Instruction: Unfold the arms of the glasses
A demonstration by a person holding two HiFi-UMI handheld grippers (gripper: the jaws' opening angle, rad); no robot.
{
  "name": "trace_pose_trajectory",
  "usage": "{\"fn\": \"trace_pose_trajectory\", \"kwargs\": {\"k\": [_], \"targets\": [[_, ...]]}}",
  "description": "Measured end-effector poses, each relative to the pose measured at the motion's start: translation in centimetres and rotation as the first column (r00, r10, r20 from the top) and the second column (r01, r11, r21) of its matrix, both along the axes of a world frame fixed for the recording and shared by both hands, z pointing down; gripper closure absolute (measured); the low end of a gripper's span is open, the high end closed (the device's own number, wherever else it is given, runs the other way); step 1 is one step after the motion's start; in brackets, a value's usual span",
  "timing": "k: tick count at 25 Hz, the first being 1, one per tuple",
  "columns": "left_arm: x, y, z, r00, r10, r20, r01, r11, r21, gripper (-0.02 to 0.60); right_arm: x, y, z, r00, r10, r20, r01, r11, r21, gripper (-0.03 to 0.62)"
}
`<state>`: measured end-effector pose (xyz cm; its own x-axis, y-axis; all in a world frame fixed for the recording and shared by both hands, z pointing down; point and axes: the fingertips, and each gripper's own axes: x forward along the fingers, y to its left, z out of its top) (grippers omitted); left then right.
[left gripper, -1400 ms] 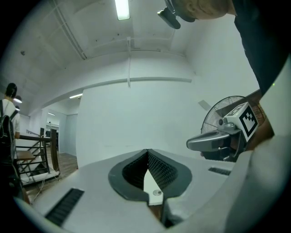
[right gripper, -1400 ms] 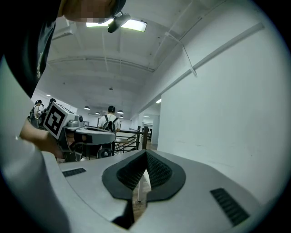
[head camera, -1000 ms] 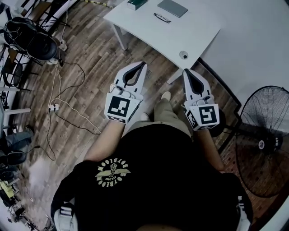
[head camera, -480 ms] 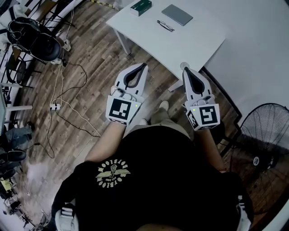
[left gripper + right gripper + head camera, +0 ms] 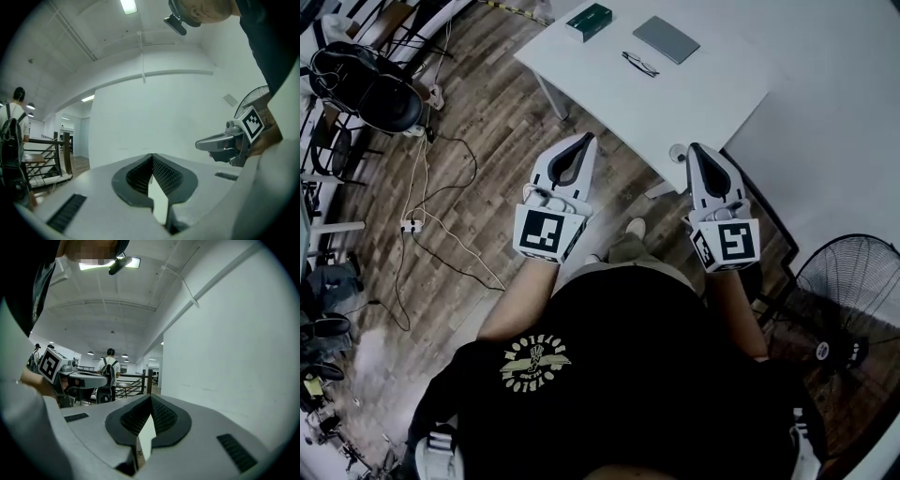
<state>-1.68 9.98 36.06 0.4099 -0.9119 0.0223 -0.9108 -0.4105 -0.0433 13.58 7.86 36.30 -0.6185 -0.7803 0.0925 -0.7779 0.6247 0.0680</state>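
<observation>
Glasses (image 5: 639, 64) flat on the white table (image 5: 712, 84), near twelve o'clock in the head view. Thin dark frame, small and compact, slanted from ten o'clock to four o'clock; too small to tell how the arms lie. Near it, at ten o'clock, a green box (image 5: 589, 21); at one o'clock, a grey flat case (image 5: 667, 38); touching neither. Well apart from both tools.

Left tool (image 5: 584, 141) out over the wooden floor (image 5: 487, 141), pointing toward one o'clock, glasses at about one o'clock from its tip. Pressed together tip to tip in the left gripper view, nothing pinched between the ribbed pads. Right tool (image 5: 697, 148) pointing toward twelve o'clock, tip at the near corner of the table, glasses at eleven o'clock from it. Likewise pressed together in the right gripper view, nothing held. Beyond it a white wall, and at nine o'clock a person with a backpack (image 5: 109, 363) by a railing.

Against the earlier frames: table and glasses lower in the head view, nearer the tools. Right tool tip, short of the table corner a second ago, now level with it. Standing fan (image 5: 844, 323) at four o'clock lower in the frame. Both tools pressed together throughout; glasses in the same spot beside box and case.
</observation>
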Motion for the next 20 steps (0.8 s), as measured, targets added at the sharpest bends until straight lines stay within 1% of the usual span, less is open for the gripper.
{"fn": "trace_pose_trajectory", "kwargs": {"k": [4, 8, 12, 15, 20], "targets": [[0.4, -1.7, 0.3, 1.000, -0.004, -0.011, 0.004, 1.000, 0.009, 0.575, 0.3, -1.5, 0.5, 1.000, -0.006, 0.000, 0.006, 1.000, -0.005, 0.595], [1.5, -3.5, 1.2, 1.000, 0.016, -0.005, -0.016, 1.000, -0.011, 0.575, 0.5, -3.0, 0.9, 1.000, -0.026, -0.009, 0.026, 1.000, 0.001, 0.595], [2.4, -5.1, 0.9, 1.000, 0.029, 0.009, -0.029, 0.999, -0.021, 0.575, 1.2, -4.7, 0.9, 1.000, -0.018, -0.005, 0.018, 1.000, -0.011, 0.595], [2.5, -6.2, 0.4, 1.000, 0.013, 0.019, -0.013, 1.000, -0.023, 0.575, 1.3, -6.0, 0.2, 0.999, -0.041, 0.000, 0.041, 0.999, -0.006, 0.595], [2.3, -7.7, 0.2, 0.998, -0.046, 0.039, 0.047, 0.999, -0.022, 0.575, 1.5, -8.4, 0.1, 0.996, -0.085, 0.027, 0.085, 0.996, 0.002, 0.595]]}}
